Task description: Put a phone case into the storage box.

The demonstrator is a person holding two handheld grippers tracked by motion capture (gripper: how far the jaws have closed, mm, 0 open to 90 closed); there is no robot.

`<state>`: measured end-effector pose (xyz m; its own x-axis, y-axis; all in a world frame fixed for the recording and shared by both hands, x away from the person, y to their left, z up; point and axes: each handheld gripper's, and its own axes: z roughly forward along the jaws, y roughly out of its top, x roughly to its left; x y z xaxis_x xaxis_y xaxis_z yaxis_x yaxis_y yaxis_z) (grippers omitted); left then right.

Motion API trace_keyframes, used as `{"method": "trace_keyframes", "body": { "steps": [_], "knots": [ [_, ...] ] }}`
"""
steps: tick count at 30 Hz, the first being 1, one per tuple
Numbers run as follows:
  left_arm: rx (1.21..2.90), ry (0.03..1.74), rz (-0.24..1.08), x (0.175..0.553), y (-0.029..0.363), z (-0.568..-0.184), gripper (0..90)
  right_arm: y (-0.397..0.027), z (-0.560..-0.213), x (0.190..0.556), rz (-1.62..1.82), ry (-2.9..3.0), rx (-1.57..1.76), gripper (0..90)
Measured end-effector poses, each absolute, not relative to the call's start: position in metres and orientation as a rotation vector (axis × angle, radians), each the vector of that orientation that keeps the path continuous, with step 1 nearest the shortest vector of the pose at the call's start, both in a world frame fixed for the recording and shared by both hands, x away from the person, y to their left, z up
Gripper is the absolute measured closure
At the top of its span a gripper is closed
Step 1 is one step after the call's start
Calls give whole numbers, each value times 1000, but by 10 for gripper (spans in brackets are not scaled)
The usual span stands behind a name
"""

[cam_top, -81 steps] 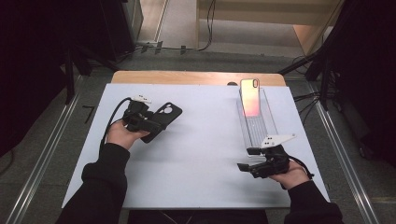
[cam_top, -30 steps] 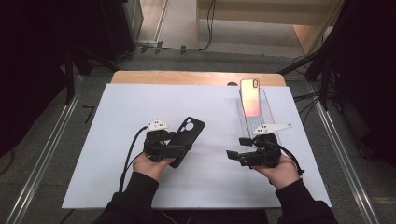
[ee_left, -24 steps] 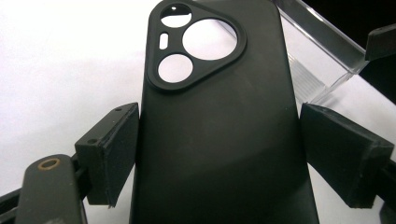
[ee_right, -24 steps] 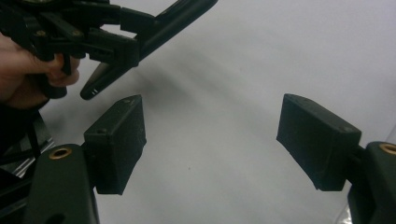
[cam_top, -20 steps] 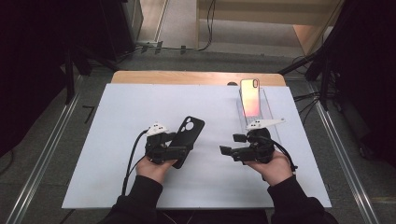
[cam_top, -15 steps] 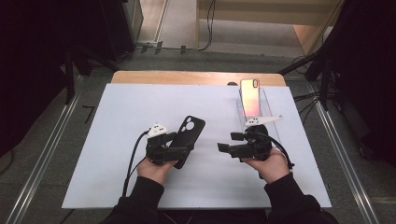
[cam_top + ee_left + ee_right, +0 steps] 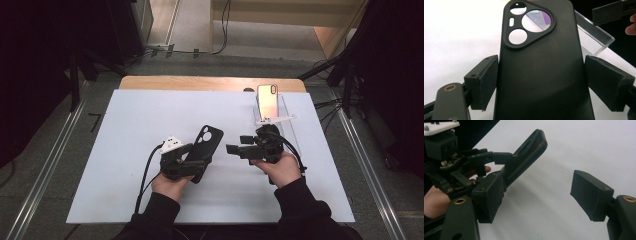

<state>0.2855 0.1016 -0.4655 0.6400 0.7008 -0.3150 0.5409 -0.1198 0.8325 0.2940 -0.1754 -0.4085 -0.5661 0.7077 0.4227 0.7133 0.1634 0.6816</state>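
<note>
Gripping the black rubbery phone case tilted clear of the bench, the left gripper presents it toward the spread-jawed right gripper.

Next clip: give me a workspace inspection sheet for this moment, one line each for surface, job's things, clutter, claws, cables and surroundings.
Surface: white table top, wooden strip along its far edge.
Job's things: black phone case, camera cut-out at its far end, held off the table; phone leaning in a clear stand at far right.
Clutter: nothing seen.
Claws: left claw grips the case by its two long sides; right claw open, empty, aimed at the case from the right.
Cables: one trails from the left claw towards the person; one loops by the right hand; more on the floor beyond the table.
Surroundings: dark stands and drapes on both sides, metal floor rails.
</note>
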Motion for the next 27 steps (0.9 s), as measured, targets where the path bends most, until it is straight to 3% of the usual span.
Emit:
{"method": "trace_keyframes", "body": {
  "steps": [27],
  "knots": [
    [1697, 964, 188, 276, 97, -468, 153, -151, -413, 325, -1392, -2312, -1491, 250]
  ]
}}
